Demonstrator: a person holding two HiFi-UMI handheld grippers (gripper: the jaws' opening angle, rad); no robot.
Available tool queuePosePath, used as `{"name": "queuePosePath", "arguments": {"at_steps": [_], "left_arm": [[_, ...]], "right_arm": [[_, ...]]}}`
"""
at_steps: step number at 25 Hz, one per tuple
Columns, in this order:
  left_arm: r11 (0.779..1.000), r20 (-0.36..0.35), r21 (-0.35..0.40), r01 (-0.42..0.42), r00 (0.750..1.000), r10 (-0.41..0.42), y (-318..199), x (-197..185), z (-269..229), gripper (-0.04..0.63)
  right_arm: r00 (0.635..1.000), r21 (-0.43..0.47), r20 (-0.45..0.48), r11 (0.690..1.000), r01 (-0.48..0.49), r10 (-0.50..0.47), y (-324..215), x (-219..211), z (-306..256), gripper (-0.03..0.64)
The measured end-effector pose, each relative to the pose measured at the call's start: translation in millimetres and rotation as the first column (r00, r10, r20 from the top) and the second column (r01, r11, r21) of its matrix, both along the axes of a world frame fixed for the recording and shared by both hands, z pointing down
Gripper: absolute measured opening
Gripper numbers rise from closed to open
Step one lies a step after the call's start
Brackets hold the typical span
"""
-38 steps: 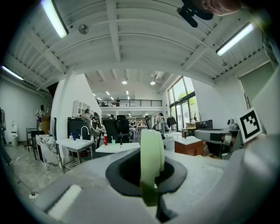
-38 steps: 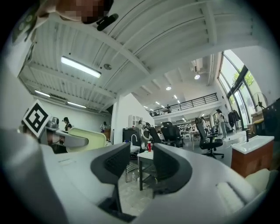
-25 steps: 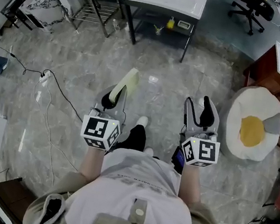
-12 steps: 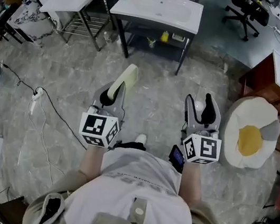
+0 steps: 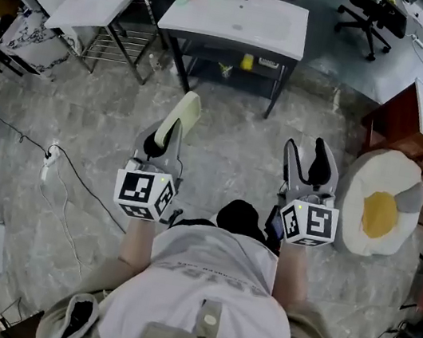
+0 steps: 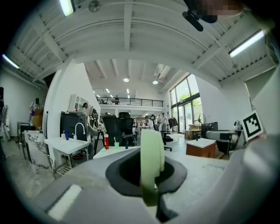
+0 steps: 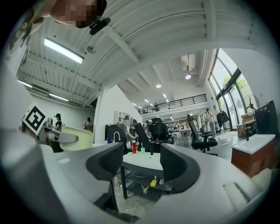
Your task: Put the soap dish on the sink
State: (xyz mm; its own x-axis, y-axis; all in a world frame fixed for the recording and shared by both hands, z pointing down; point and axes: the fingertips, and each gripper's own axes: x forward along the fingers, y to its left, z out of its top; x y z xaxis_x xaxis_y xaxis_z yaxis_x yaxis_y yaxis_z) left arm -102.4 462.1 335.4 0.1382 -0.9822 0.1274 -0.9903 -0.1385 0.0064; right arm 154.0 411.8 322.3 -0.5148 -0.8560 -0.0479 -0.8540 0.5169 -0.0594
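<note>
My left hand-held gripper (image 5: 165, 138) is clamped on the soap dish (image 5: 186, 113), held on edge in the air with its lower end buried between the jaws. My right hand-held gripper (image 5: 311, 162) has just been opening, and nothing sits between its parted jaws. The sink (image 5: 220, 26) stands well ahead, partly hidden behind the jaws in both gripper views.
</note>
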Motion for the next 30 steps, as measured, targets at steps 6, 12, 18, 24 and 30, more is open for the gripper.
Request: {"name": "queuePosePath", "arguments": {"at_steps": [6,12,18,24,30], "left_arm": [[0.999,-0.004,-0.034,0.01,1.0,-0.01,-28,-17,15,0.012],[0.999,0.0,-0.039,0.016,1.0,-0.016,-73,-26,20,0.012],[1.0,0.011,-0.023,0.011,1.0,-0.011,-130,-33,11,0.012],[1.0,0.033,0.011,-0.012,0.999,0.012,-197,-37,-16,0.012],[0.998,0.073,0.041,-0.043,0.997,0.04,-271,-38,-31,0.012]], "right_arm": [[1.0,-0.018,-0.007,0.999,-0.031,0.031,-33,-2,6,0.252],[0.999,-0.024,-0.007,0.999,-0.034,0.034,-83,-7,11,0.252],[0.999,-0.027,-0.008,0.998,-0.048,0.048,-147,-6,15,0.252],[0.999,-0.02,-0.012,0.999,-0.036,0.036,-216,-8,10,0.252],[0.999,-0.009,-0.004,0.999,-0.053,0.053,-282,-6,5,0.252]]}}
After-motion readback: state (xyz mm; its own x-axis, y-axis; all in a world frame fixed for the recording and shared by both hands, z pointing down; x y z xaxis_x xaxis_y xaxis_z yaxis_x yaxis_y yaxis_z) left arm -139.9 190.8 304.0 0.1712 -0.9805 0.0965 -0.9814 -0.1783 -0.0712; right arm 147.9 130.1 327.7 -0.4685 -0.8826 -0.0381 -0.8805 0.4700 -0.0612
